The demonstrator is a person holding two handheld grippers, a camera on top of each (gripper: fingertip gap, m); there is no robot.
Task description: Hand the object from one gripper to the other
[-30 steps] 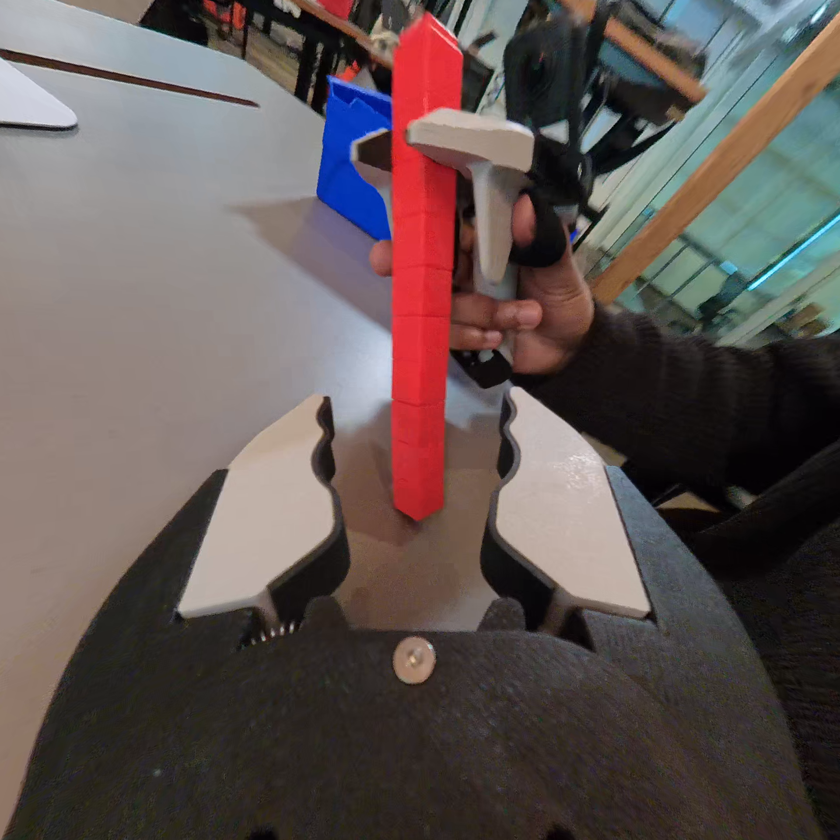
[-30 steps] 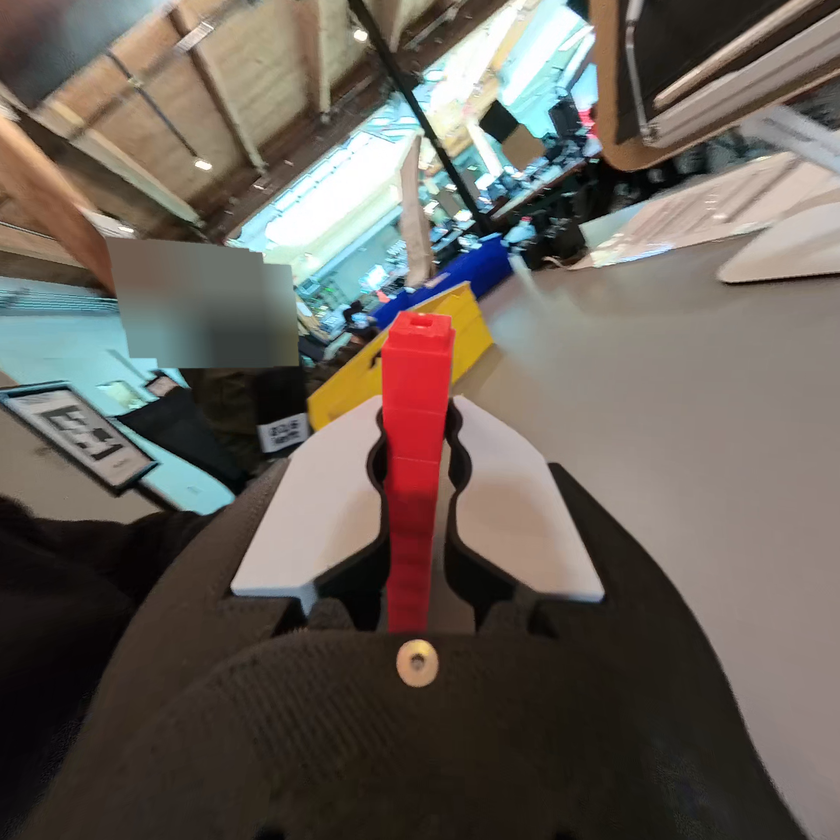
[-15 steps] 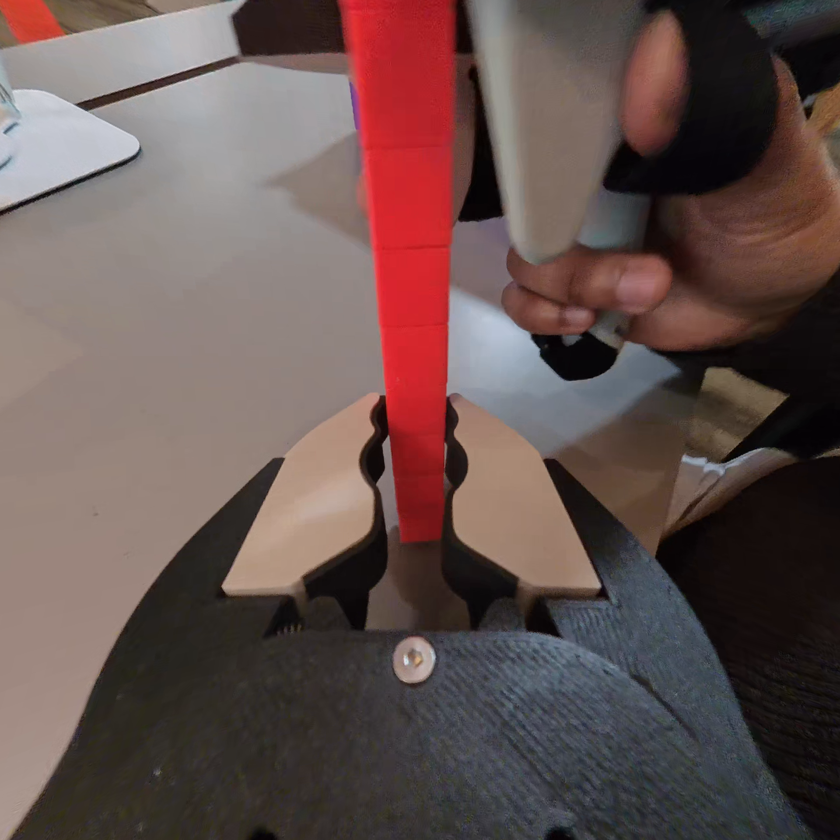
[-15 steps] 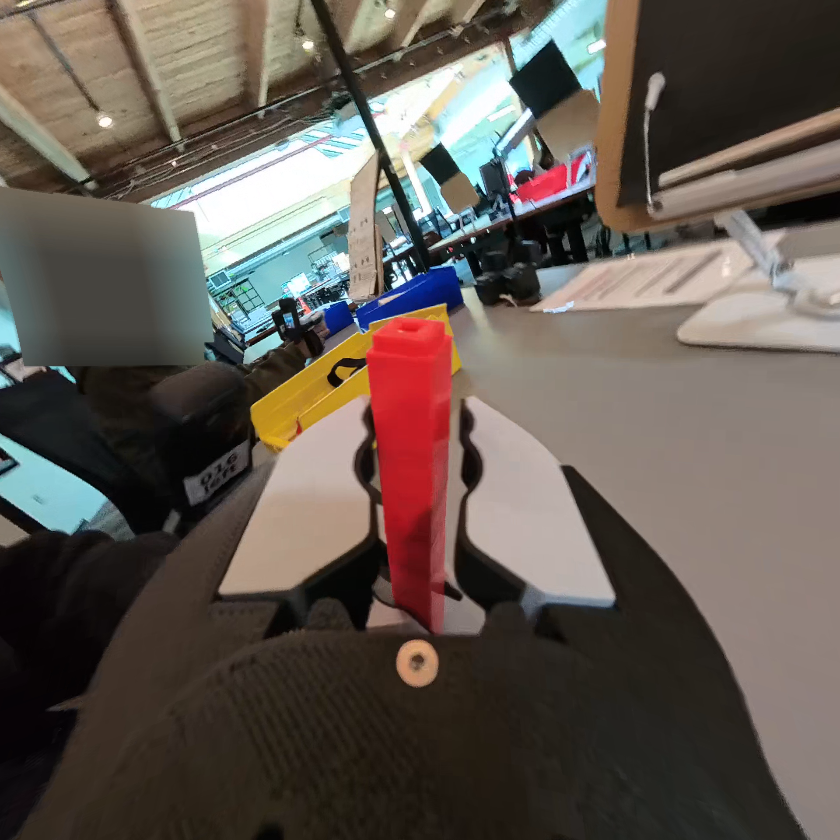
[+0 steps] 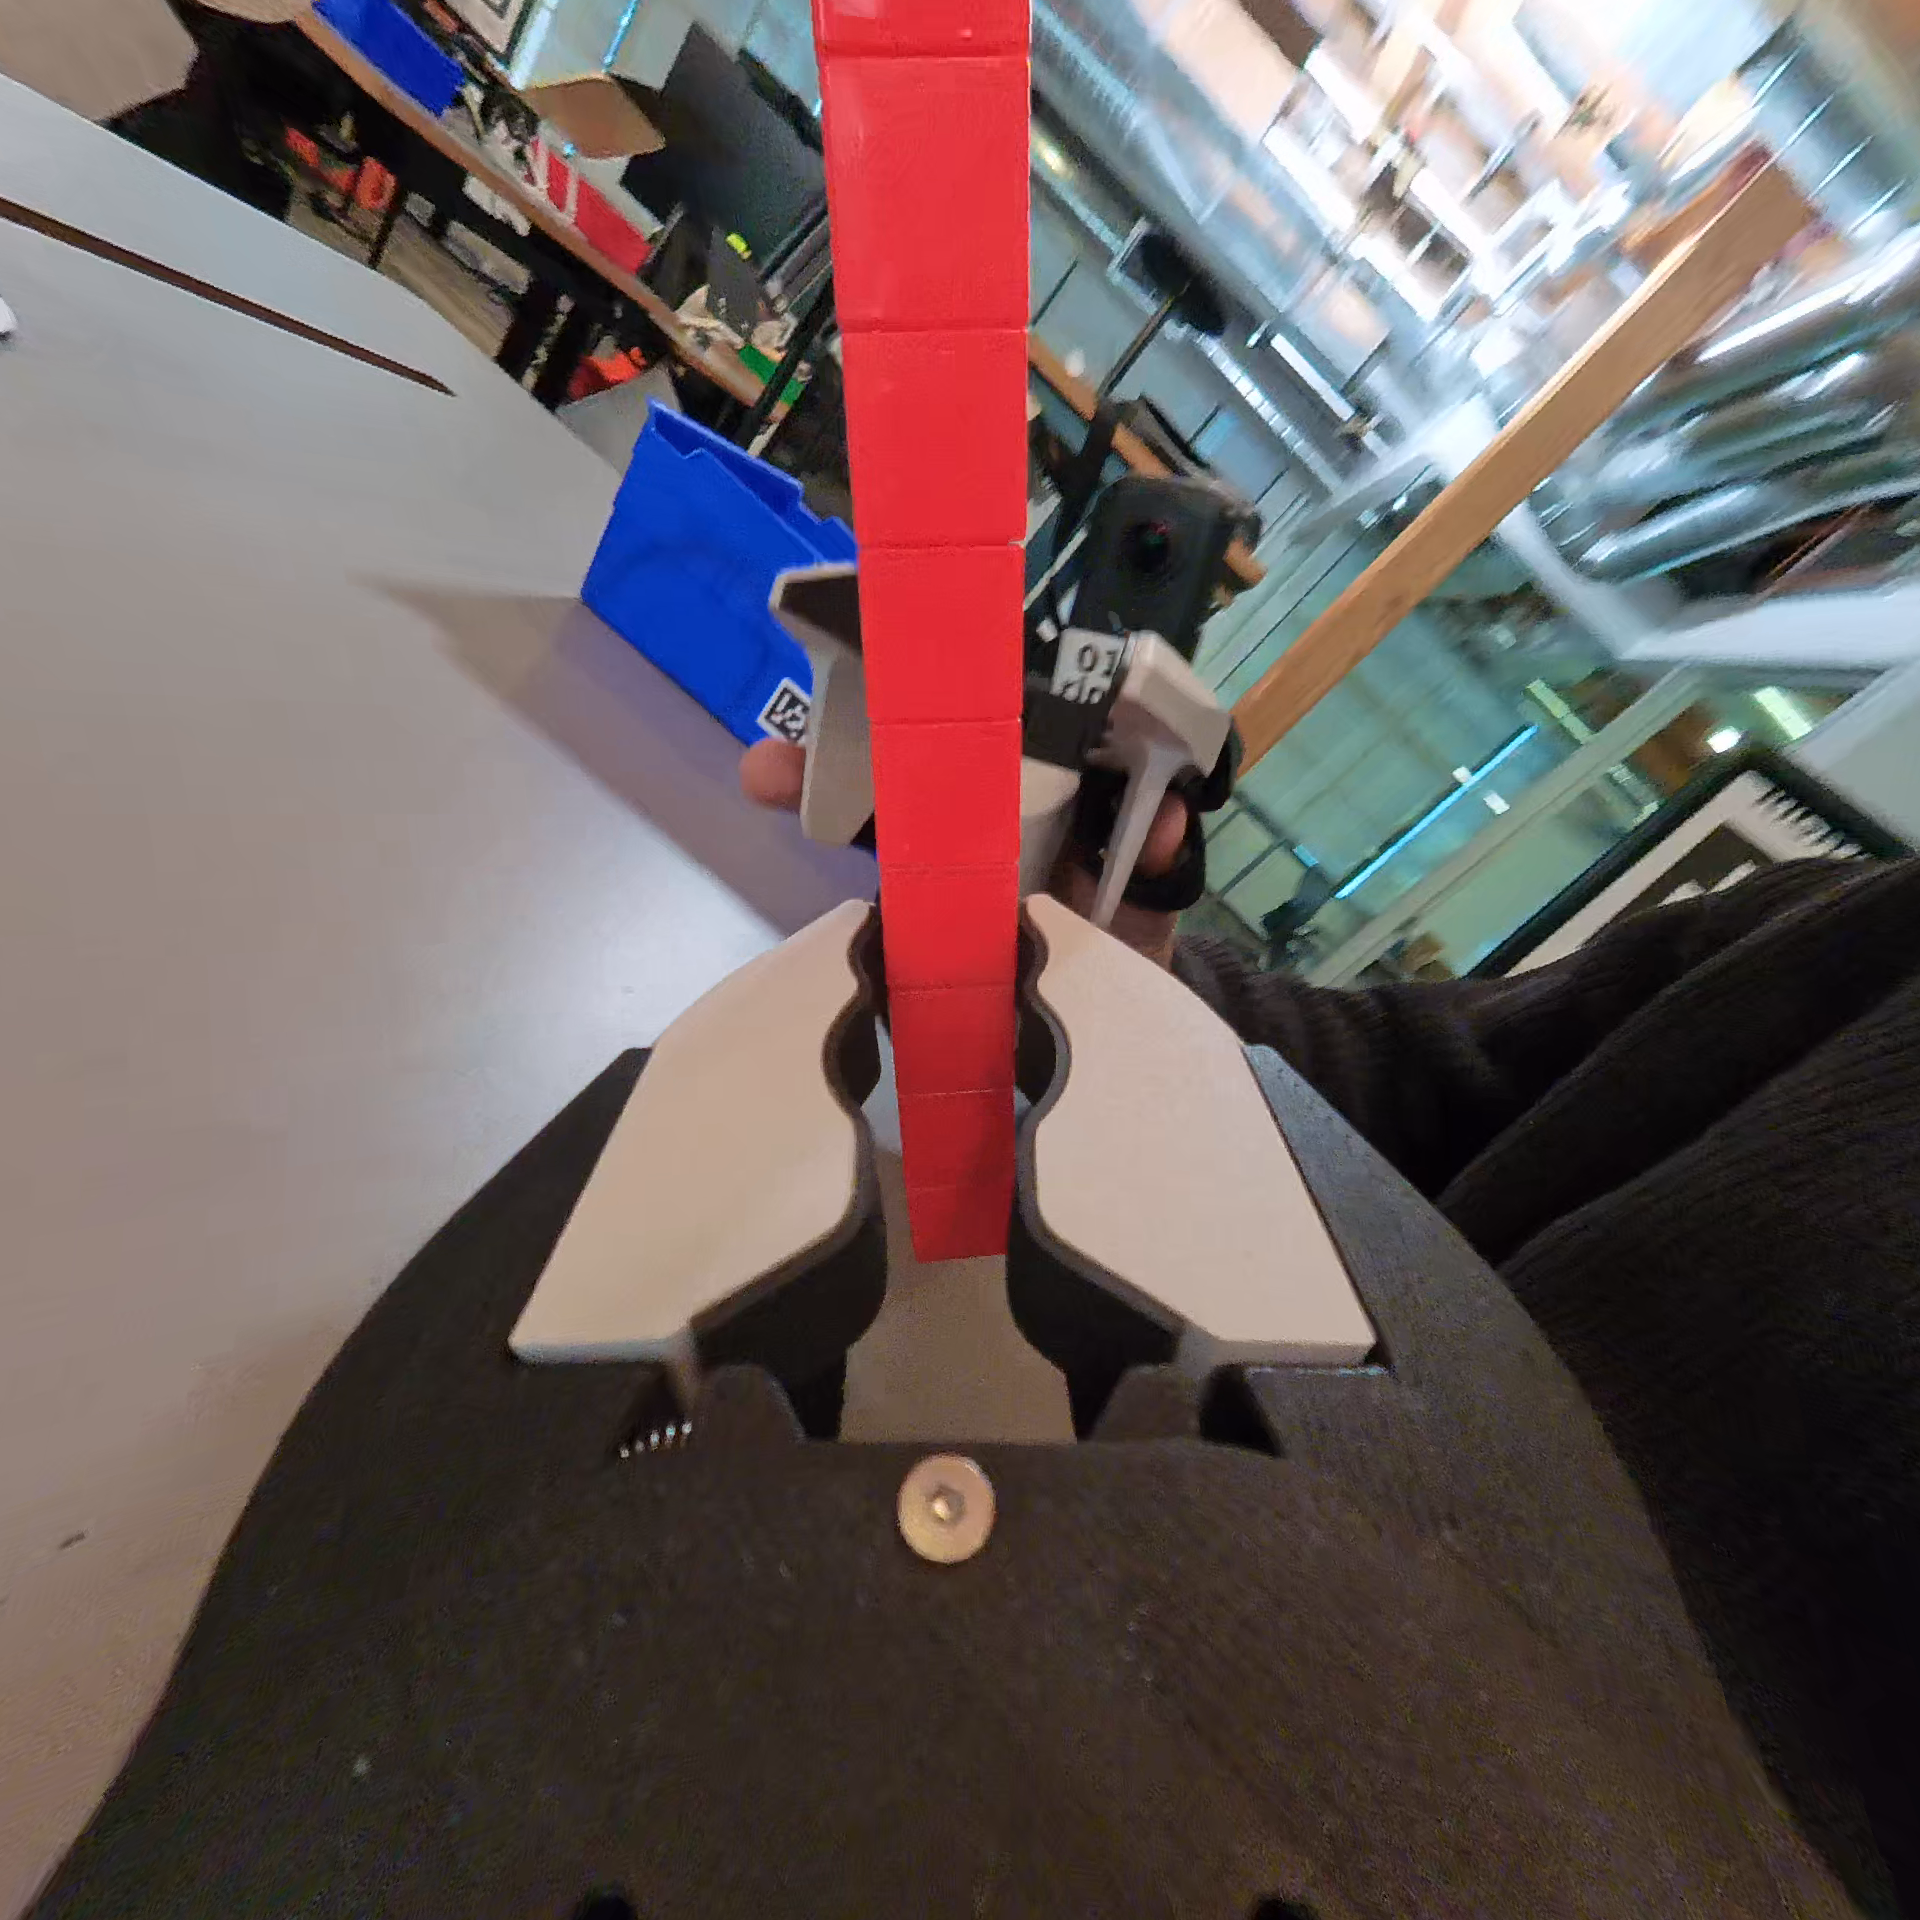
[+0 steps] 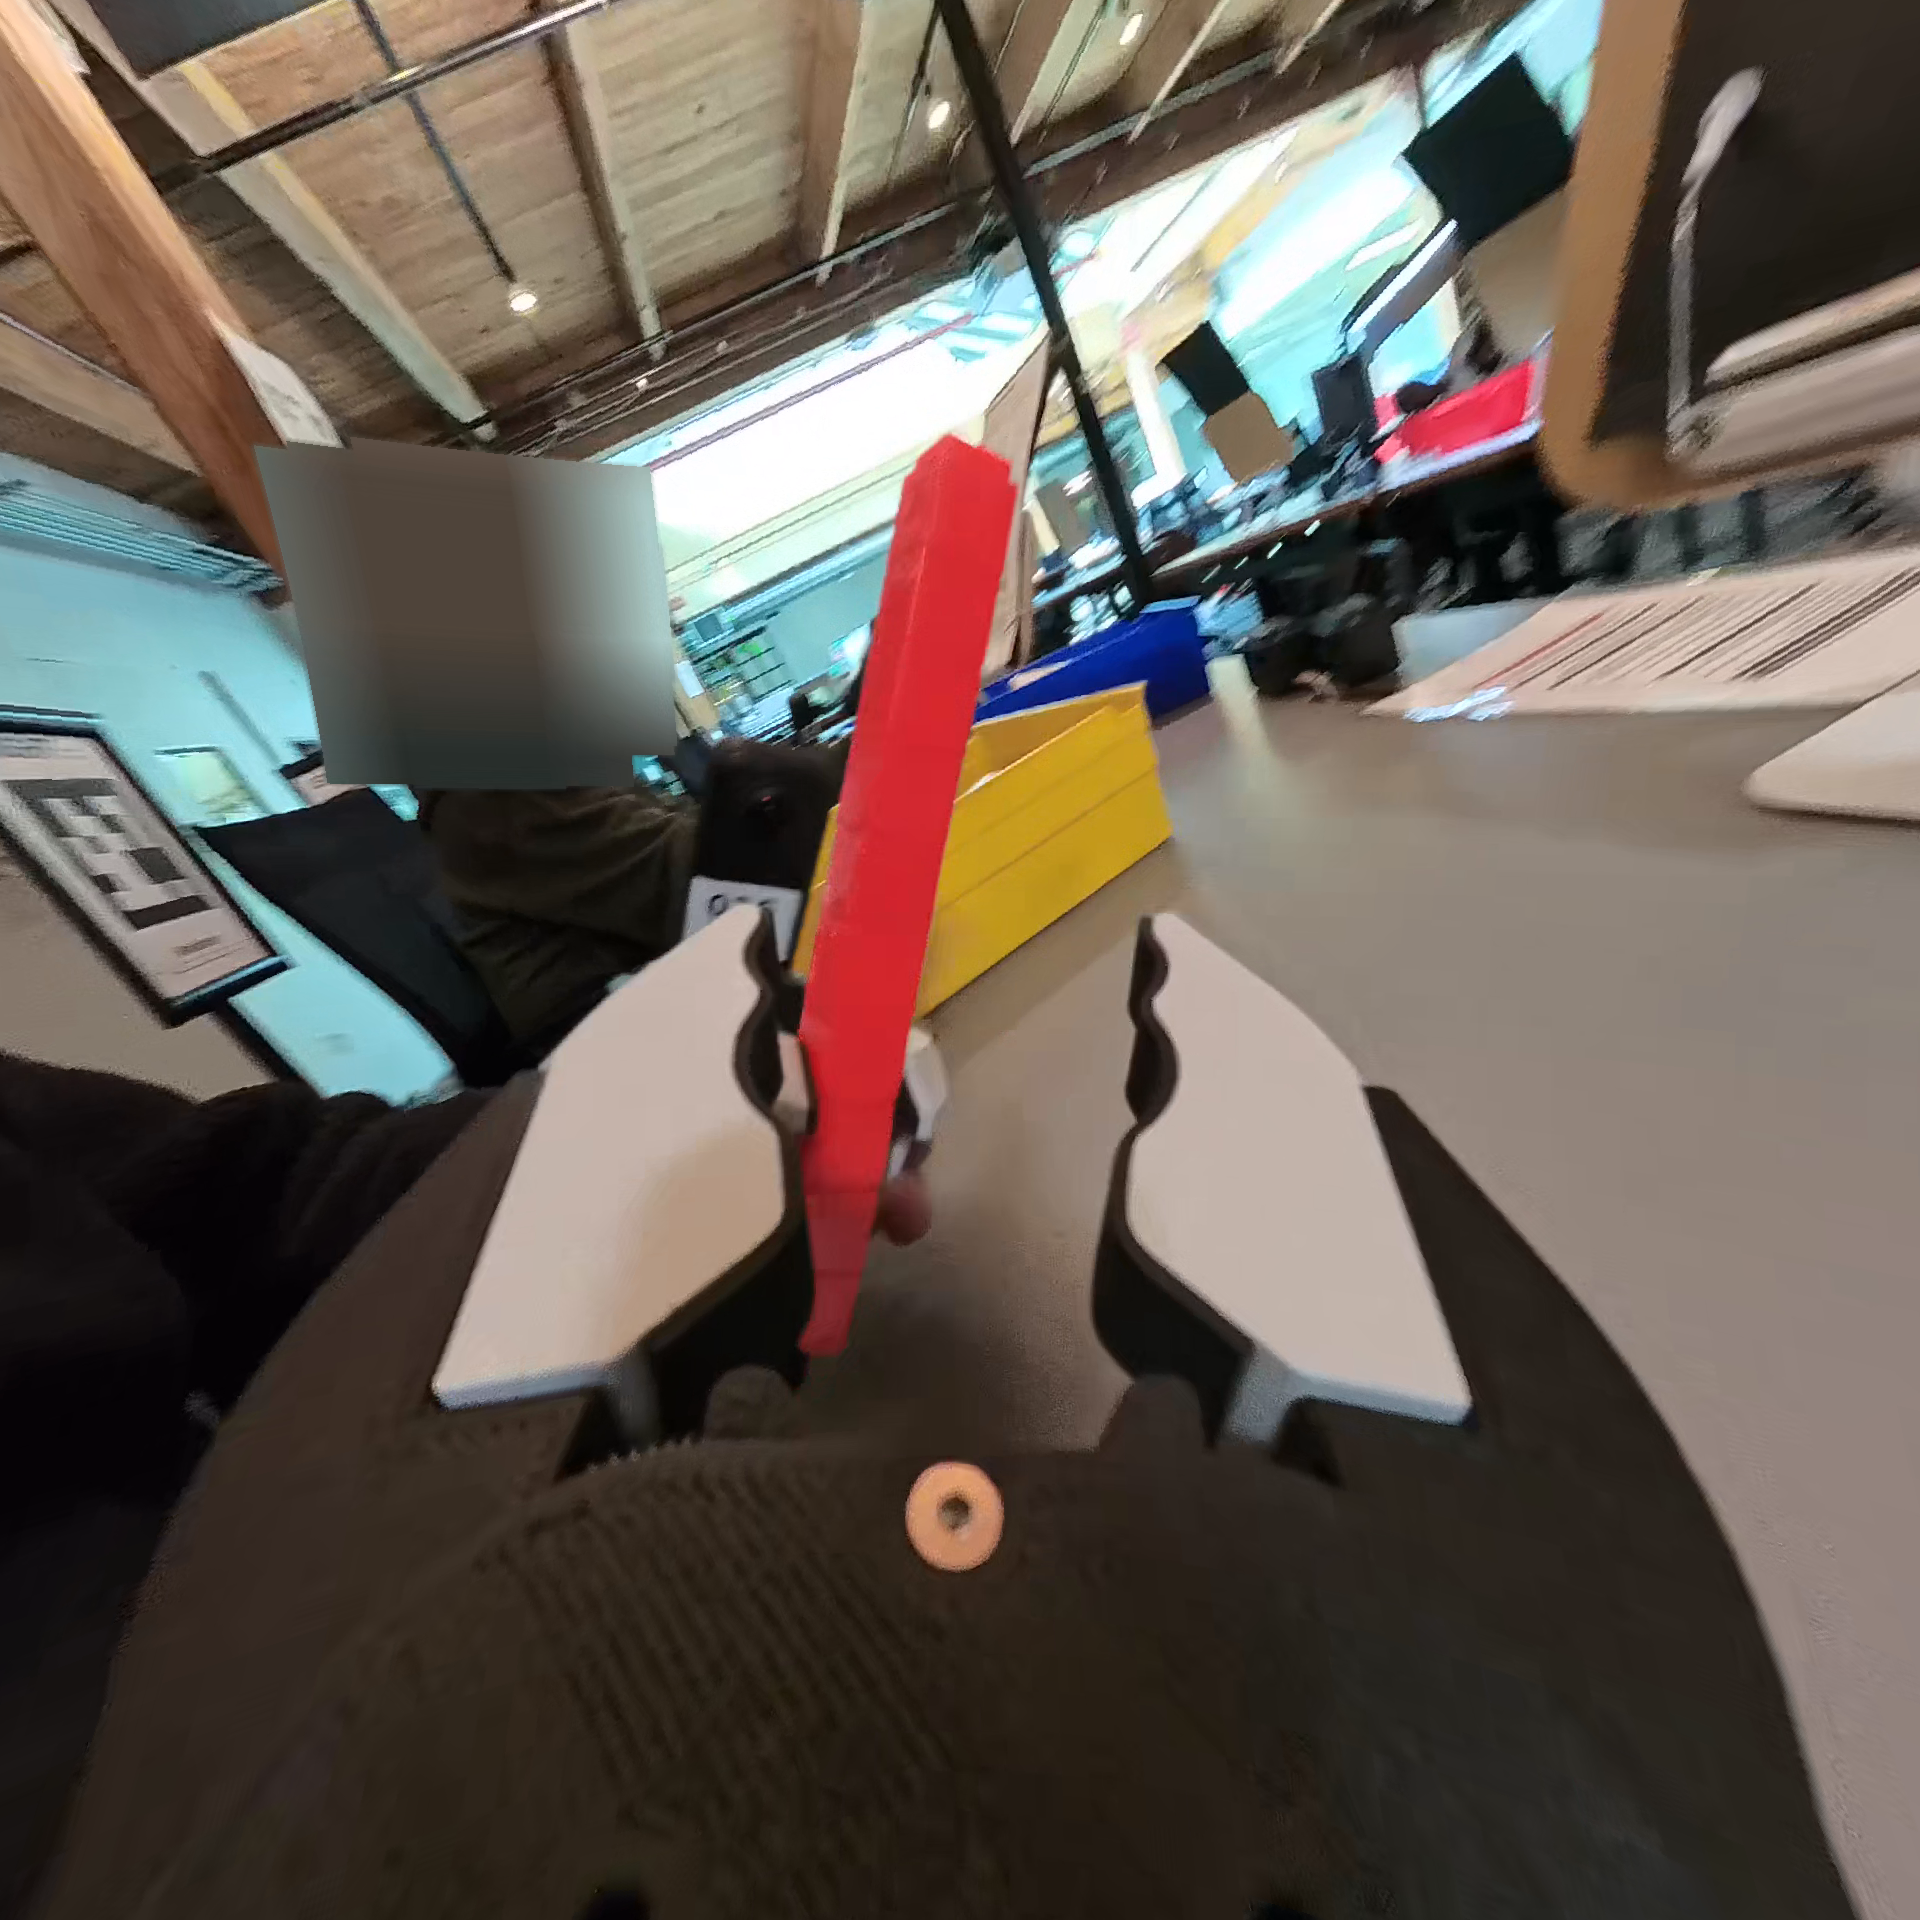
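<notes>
Your left hand-held gripper (image 5: 945, 1049) is clenching the lower end of the red block rod (image 5: 935, 644); both pale fingers (image 5: 727, 1153) are pressing against its sides, and its bottom end is sitting between them, short of the gripper's body. The rod is a long, straight, square-section stick made of bright red cubes joined end to end, with thin seams showing between the cubes. In the left wrist view it is standing upright and running out past the top edge of the picture.

Your right hand-held gripper (image 6: 956, 1122) is standing released, its jaws wide apart. In the right wrist view the rod (image 6: 894, 883) is leaning to the right, close to the left-side finger (image 6: 623, 1195) and well clear of the other one. Whether it is touching that finger, you cannot tell. Its top end is showing a stepped, studded tip.

In the left wrist view the right hand-held gripper (image 5: 977, 717) is showing farther off behind the rod, with your hand (image 5: 1143, 852) wrapped around its handle.

A blue bin (image 5: 707, 582) is sitting on the grey counter (image 5: 260, 831) behind the rod, and a yellow bin (image 6: 1039, 831) is resting on the counter in the right wrist view.
</notes>
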